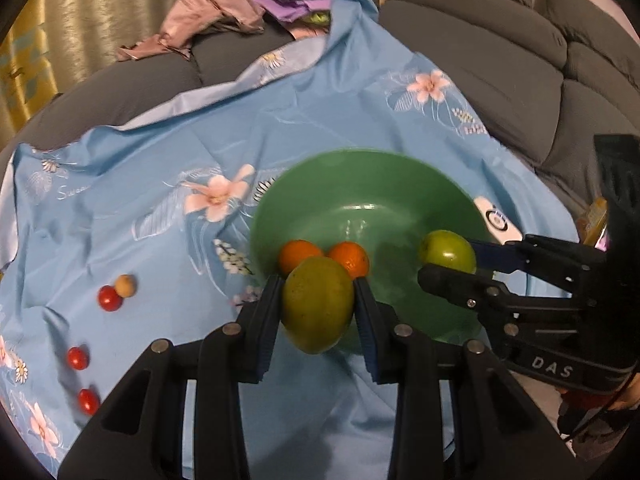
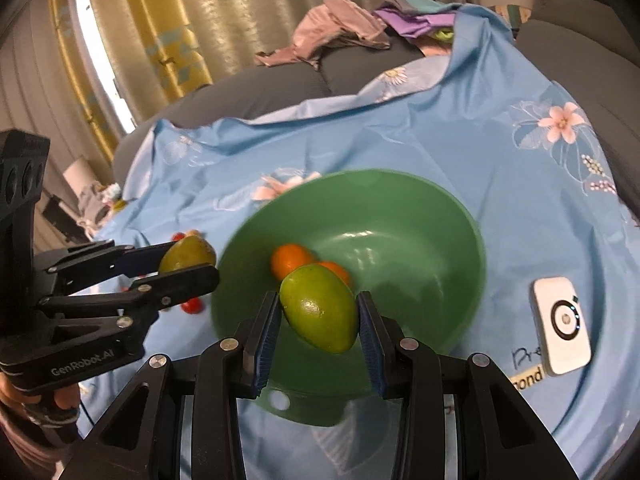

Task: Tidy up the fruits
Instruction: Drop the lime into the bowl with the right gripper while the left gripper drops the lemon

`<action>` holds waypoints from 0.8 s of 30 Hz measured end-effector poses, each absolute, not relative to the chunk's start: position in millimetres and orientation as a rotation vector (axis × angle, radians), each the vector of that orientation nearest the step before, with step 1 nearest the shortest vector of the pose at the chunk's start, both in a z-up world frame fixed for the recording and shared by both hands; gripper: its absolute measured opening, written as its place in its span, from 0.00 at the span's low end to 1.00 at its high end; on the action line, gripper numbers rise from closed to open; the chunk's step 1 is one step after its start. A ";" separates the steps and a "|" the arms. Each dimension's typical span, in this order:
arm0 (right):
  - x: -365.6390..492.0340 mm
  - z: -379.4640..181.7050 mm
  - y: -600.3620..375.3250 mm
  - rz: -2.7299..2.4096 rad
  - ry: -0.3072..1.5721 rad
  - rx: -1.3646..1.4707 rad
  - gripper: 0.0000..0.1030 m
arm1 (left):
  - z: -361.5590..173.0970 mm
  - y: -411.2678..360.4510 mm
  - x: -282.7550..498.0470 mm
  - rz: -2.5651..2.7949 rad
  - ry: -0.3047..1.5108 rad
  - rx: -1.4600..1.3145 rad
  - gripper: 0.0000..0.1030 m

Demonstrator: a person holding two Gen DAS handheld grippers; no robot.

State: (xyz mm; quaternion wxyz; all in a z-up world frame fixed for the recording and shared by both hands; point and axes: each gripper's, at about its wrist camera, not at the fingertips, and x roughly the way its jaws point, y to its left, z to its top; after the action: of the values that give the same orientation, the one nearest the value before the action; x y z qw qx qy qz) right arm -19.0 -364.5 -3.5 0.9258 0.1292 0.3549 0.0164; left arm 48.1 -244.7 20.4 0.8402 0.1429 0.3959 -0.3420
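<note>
The left tool [image 1: 318,300] grips a yellowish-green fruit [image 1: 318,306] at the green bowl's [image 1: 400,184] near rim. The right tool [image 2: 318,316] clamps a greener fruit [image 2: 318,314] over the bowl (two oranges [image 1: 300,256] inside). Cherry tomatoes [image 1: 109,299] lie on the blue cloth [image 1: 160,152].

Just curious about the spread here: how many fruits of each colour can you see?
Green, one in each hand-held gripper: 2
Orange, in the green bowl: 2
Red, on the blue cloth: 3
Tan: 1
Total: 8
</note>
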 end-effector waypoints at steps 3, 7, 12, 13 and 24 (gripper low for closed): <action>-18.4 -8.8 -368.0 0.026 0.748 0.260 0.39 | 12.0 -251.0 51.1 -0.724 0.861 0.313 0.35; -16.7 -13.5 -369.8 0.019 0.771 0.275 0.39 | 8.7 -250.9 53.6 -0.721 0.872 0.307 0.36; -17.7 -10.4 -367.8 0.011 0.770 0.275 0.40 | 13.2 -241.4 50.6 -0.697 0.860 0.289 0.58; -18.8 -7.8 -366.9 0.007 0.767 0.271 0.40 | 14.9 -237.4 49.4 -0.694 0.857 0.280 0.58; -28.2 6.2 -346.3 0.081 0.725 0.275 0.40 | 6.6 -130.4 32.3 -0.478 0.884 0.196 0.71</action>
State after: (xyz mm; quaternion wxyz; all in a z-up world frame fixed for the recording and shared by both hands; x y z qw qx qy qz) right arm -28.2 -346.3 6.2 0.9250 0.1342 0.3532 0.0395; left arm 32.3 -130.4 6.6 0.8716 0.0940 0.4231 -0.2288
